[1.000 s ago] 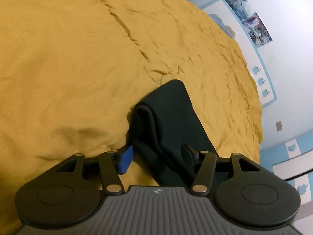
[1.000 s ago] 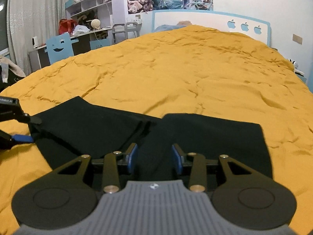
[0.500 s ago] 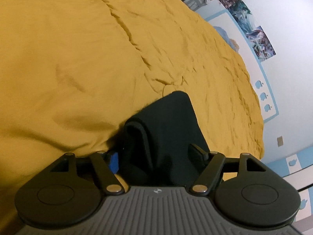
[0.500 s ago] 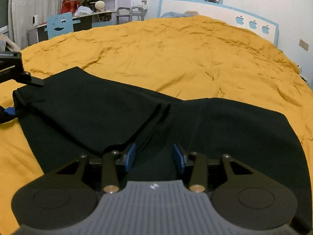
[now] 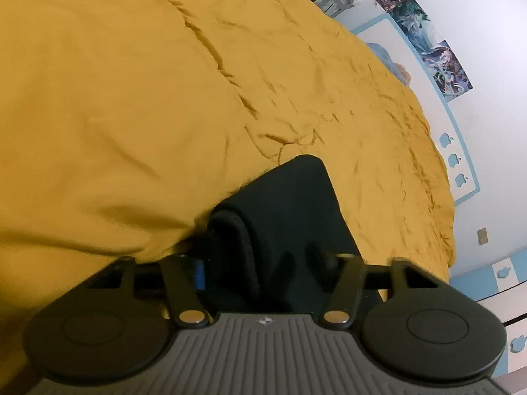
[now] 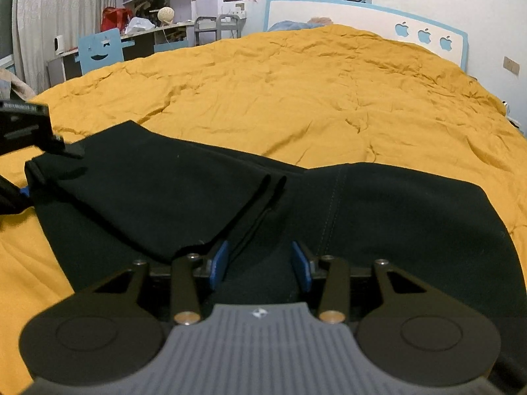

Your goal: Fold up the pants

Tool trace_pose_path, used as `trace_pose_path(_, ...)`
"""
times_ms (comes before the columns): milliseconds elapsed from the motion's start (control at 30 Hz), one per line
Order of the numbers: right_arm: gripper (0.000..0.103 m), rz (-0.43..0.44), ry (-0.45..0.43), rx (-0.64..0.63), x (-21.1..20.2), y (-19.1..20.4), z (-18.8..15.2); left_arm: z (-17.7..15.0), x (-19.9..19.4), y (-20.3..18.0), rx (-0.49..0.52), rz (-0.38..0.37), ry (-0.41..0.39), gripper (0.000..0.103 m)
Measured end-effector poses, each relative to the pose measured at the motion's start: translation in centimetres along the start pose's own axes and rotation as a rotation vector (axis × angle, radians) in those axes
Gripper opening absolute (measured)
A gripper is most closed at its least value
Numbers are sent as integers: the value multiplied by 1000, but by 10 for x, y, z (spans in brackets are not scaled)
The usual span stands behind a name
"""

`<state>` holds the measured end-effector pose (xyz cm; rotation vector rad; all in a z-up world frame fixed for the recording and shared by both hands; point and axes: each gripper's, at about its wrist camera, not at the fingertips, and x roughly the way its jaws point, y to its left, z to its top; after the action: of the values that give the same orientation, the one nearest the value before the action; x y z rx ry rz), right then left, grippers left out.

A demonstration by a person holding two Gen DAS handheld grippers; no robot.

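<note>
Black pants lie on a yellow bedspread, with one end folded over as a flap on the left. My left gripper is open, its fingers on either side of the folded left edge of the pants; it also shows at the left in the right wrist view. My right gripper is open, low over the pants' near edge, with black cloth between its blue pads.
The bed's white and blue headboard stands at the far end. A desk with shelves, a blue chair back and a small cart are at the far left. A wall with posters is behind.
Both grippers have moved in closer to the pants. The left gripper now has the folded edge between its fingers. The pants fill more of the right wrist view.
</note>
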<state>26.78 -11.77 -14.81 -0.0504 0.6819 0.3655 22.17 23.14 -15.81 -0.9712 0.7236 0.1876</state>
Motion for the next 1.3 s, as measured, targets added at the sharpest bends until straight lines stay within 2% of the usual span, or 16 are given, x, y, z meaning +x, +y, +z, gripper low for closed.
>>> trace_pose_path(33, 40, 6, -4, 9, -2, -1, 1, 0, -1, 2, -6, 6, -6, 22)
trace_pose_path(133, 39, 16, -19, 38, -17, -5, 8, 1, -1, 10, -52, -24, 2, 17)
trace_pose_path(233, 39, -34, -56, 60, -33, -9, 11, 0, -2, 6, -33, -13, -7, 16)
trace_pose_path(333, 39, -77, -12, 91, -29, -16, 2, -2, -5, -3, 4, 8, -26, 15)
trace_pose_path(433, 41, -74, 14, 68, -22, -13, -5, -2, -9, -13, 35, 9, -43, 13)
trace_pose_path(567, 41, -11, -49, 154, -43, -26, 4, -1, -22, -32, 104, -14, -84, 12)
trace_pose_path(733, 41, -20, -131, 245, -81, -59, -2, -11, -34, -73, 232, -43, -135, 12)
trace_pose_path(933, 42, -69, -172, 352, -123, -111, -28, -39, -47, -131, 419, -99, -182, 12)
trace_pose_path(1167, 43, -105, -203, 474, -153, -154, -61, -106, -57, -212, 699, -189, -198, 12)
trace_pose_path(1300, 43, -121, -230, 518, -168, -170, -76, -152, -41, -248, 860, -181, -132, 12)
